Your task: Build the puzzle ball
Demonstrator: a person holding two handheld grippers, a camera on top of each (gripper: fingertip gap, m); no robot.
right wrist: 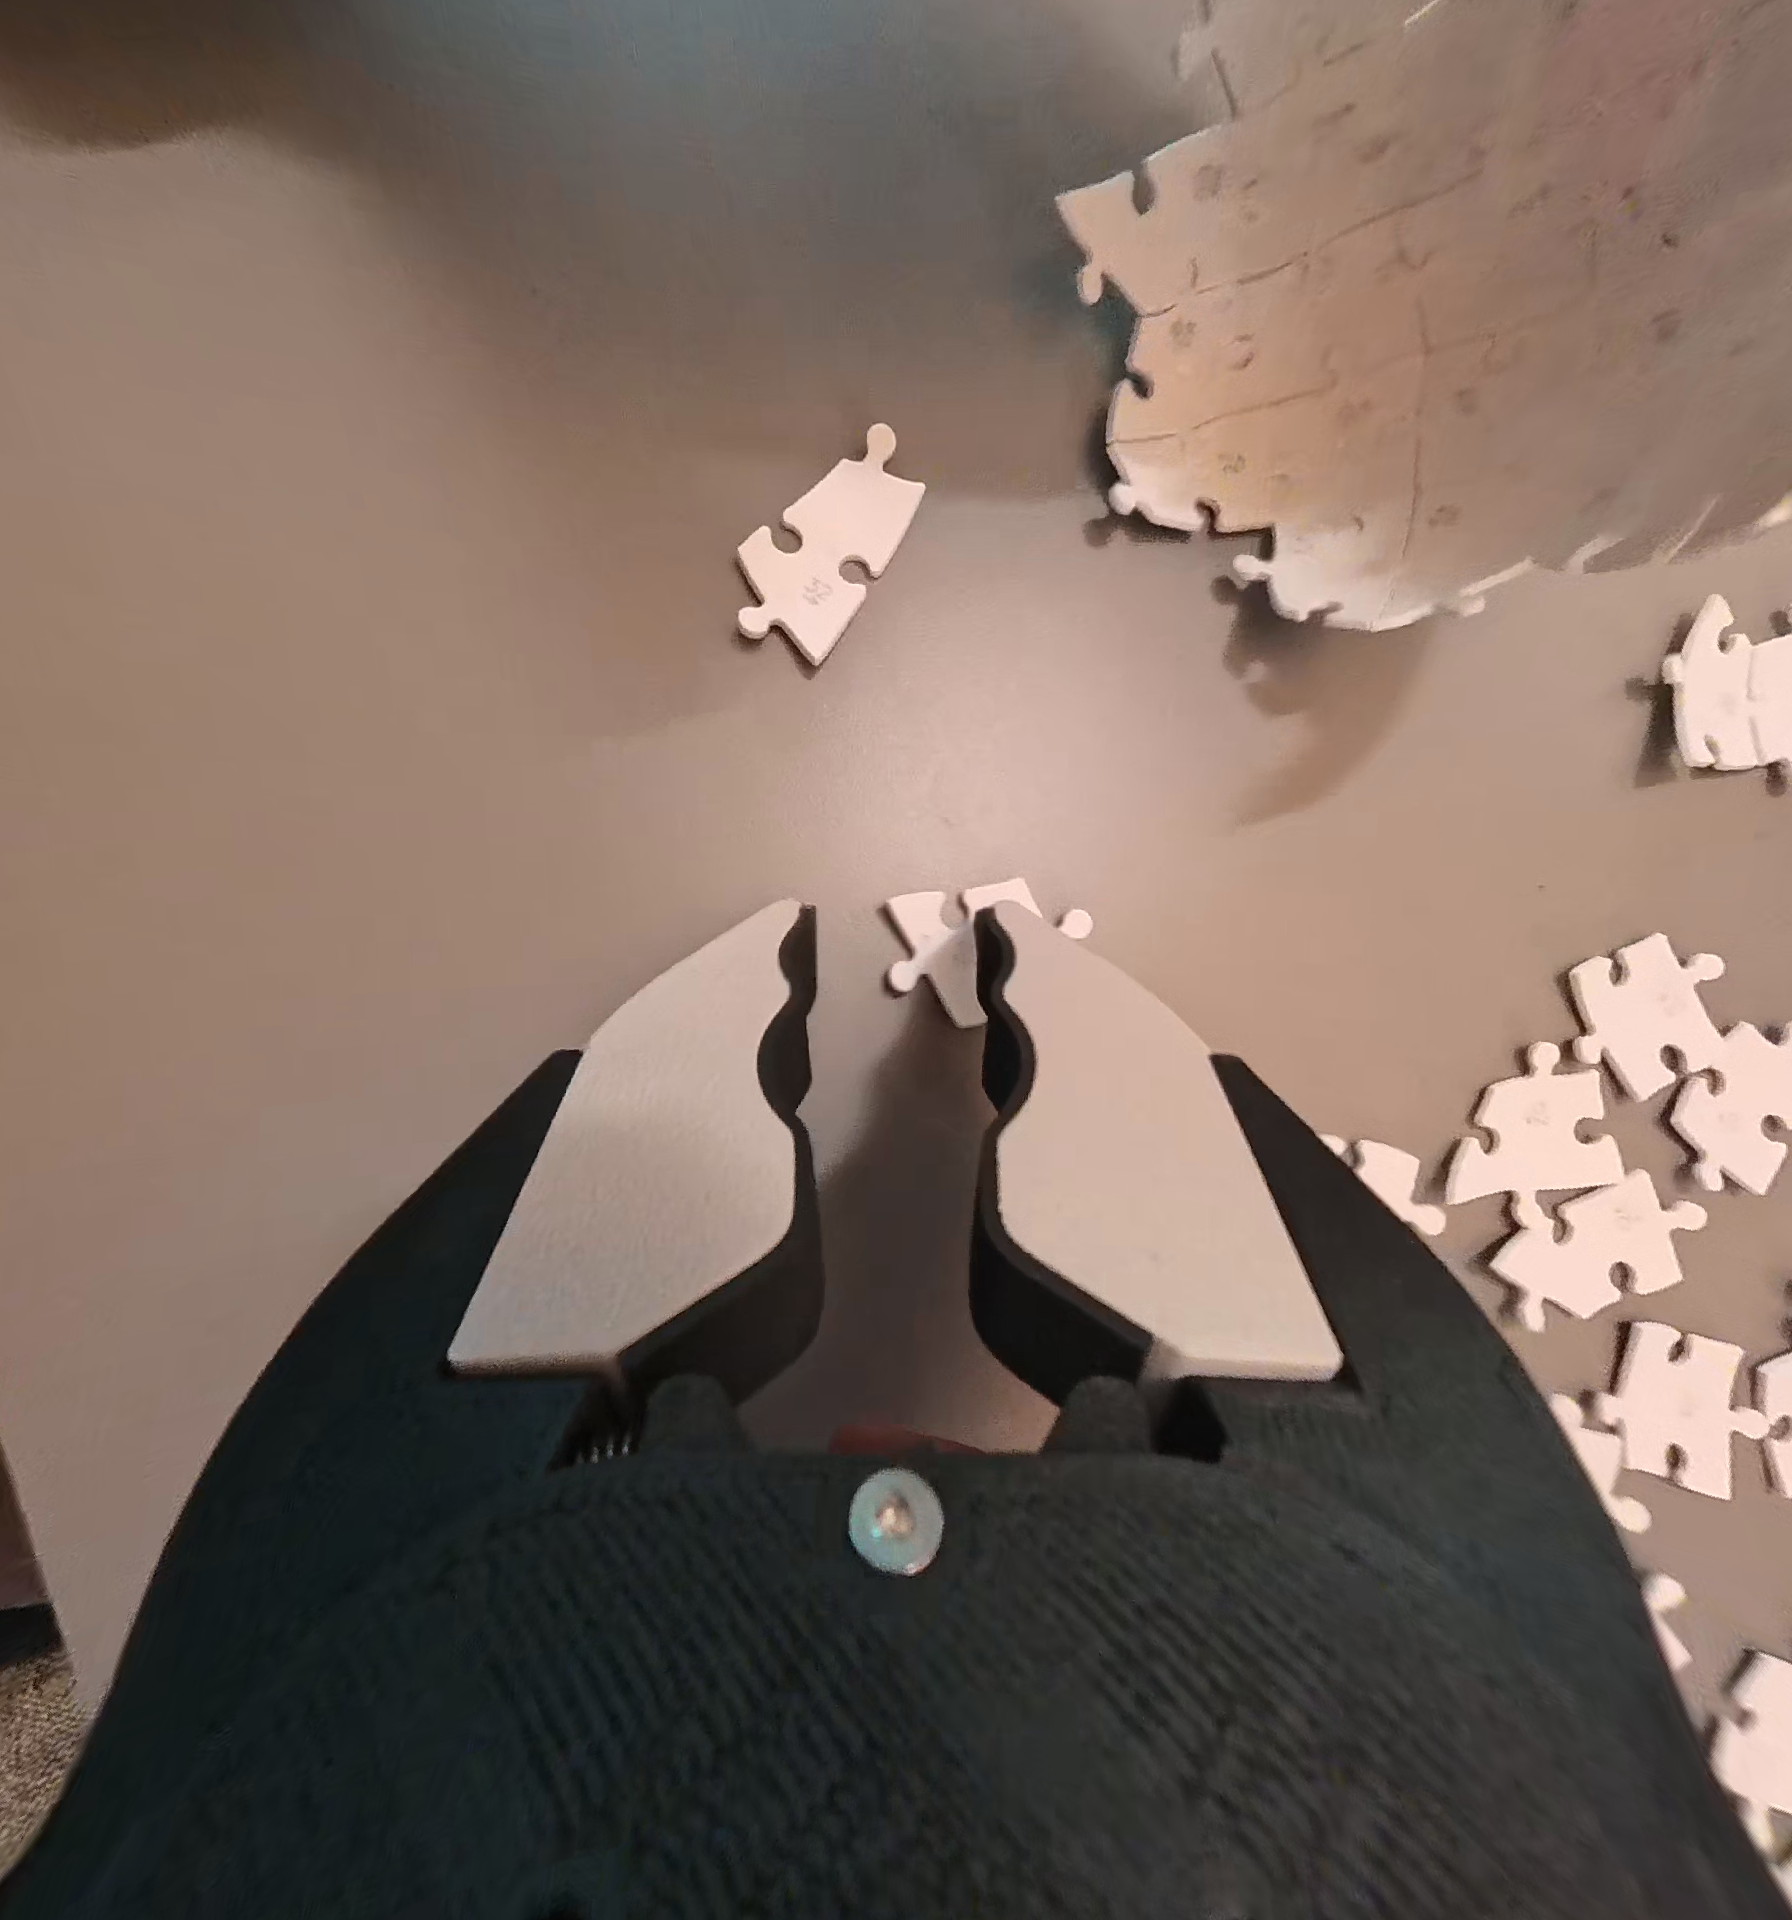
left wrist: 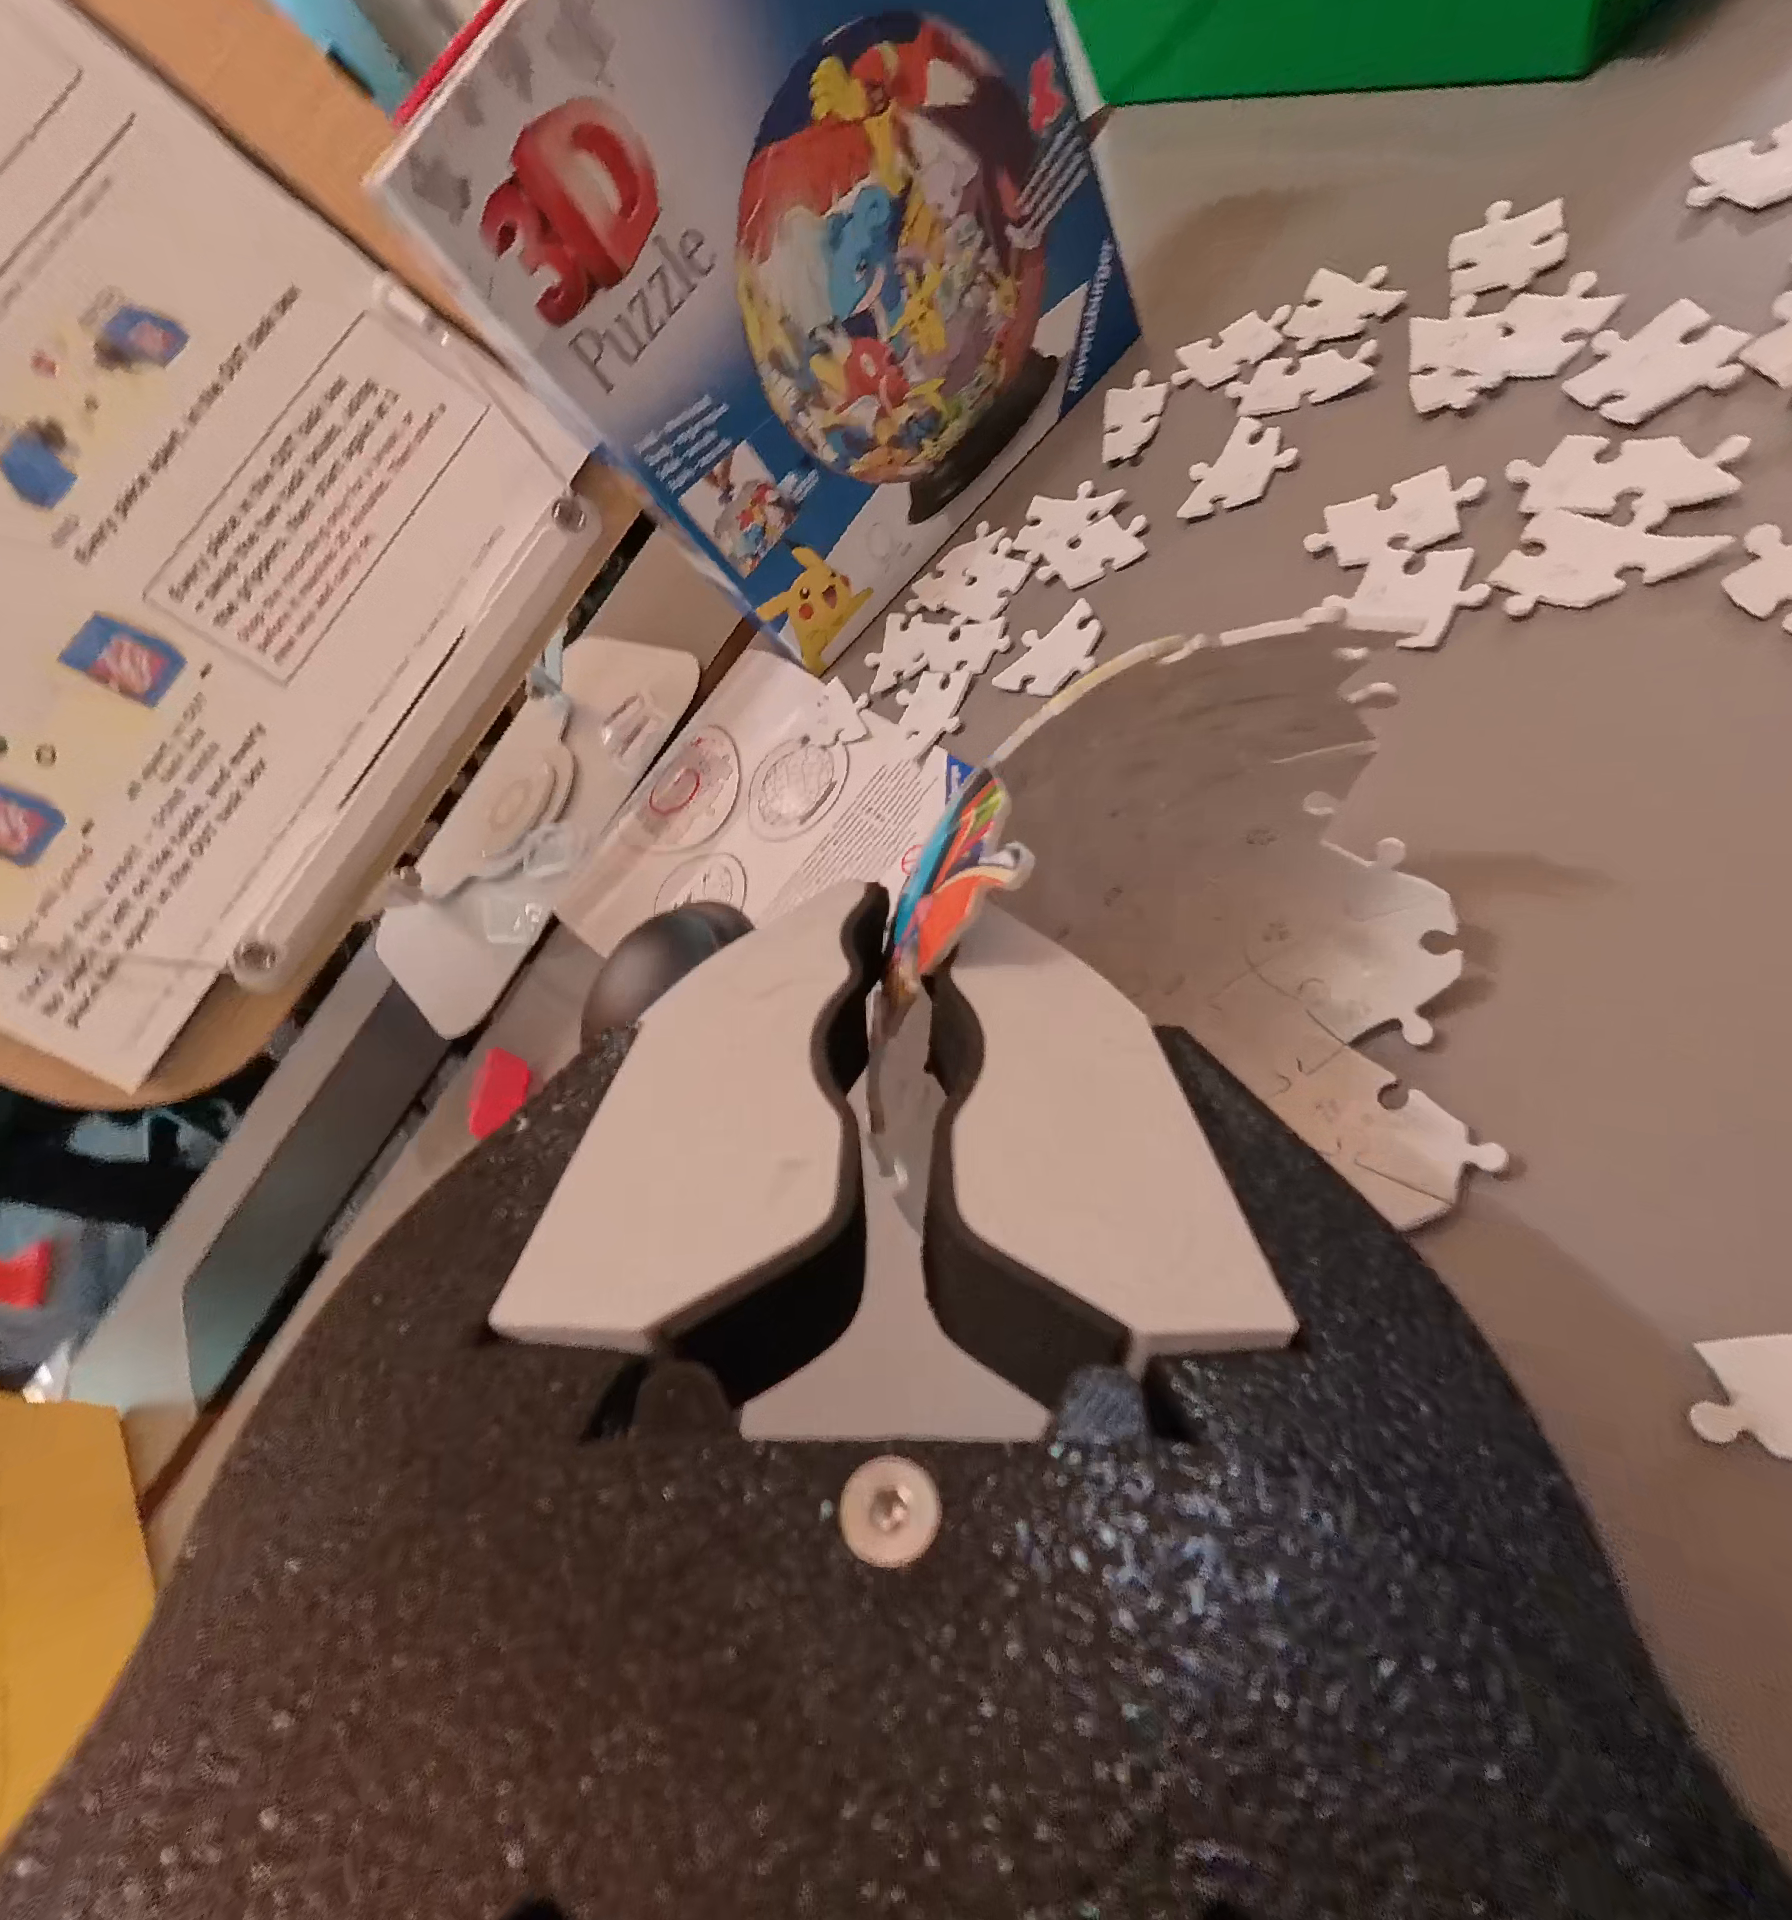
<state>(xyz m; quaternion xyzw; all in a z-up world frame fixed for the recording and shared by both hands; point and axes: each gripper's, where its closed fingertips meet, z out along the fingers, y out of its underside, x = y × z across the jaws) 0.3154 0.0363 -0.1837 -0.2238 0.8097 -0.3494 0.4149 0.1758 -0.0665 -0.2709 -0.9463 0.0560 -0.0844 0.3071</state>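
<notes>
Left wrist view is mostly filled by the grey table (left wrist: 1650,883), and everything below is placed against the partly built puzzle ball (left wrist: 1235,831), a curved shell of joined pieces with its white inner side facing the camera and its printed, coloured side showing only at the near edge. Beyond the shell, up and to the left, stands the puzzle box (left wrist: 767,312), tilted in the frame, with a green box (left wrist: 1339,47) behind it. Left of the shell and farther off lean printed instruction sheets (left wrist: 196,520), and a folded leaflet (left wrist: 767,831) lies flat between them and the shell. Behind and to the right of the shell the loose pieces (left wrist: 1494,416) lie scattered white side up. The left gripper (left wrist: 907,997) has its fingers drawn narrow and pinches the shell's near coloured edge, holding it tilted up off the table.

From the right wrist view the same shell (right wrist: 1494,312) hangs at upper right, clear of the table surface (right wrist: 352,623), casting a shadow. A single piece (right wrist: 830,551) lies alone to the shell's left, well apart from it. More white pieces (right wrist: 1650,1143) crowd below the shell at the right edge. The right gripper (right wrist: 892,925) hovers with its fingers parted and nothing between them; one small piece (right wrist: 933,940) lies on the table just past its tips, partly hidden by the right finger.
</notes>
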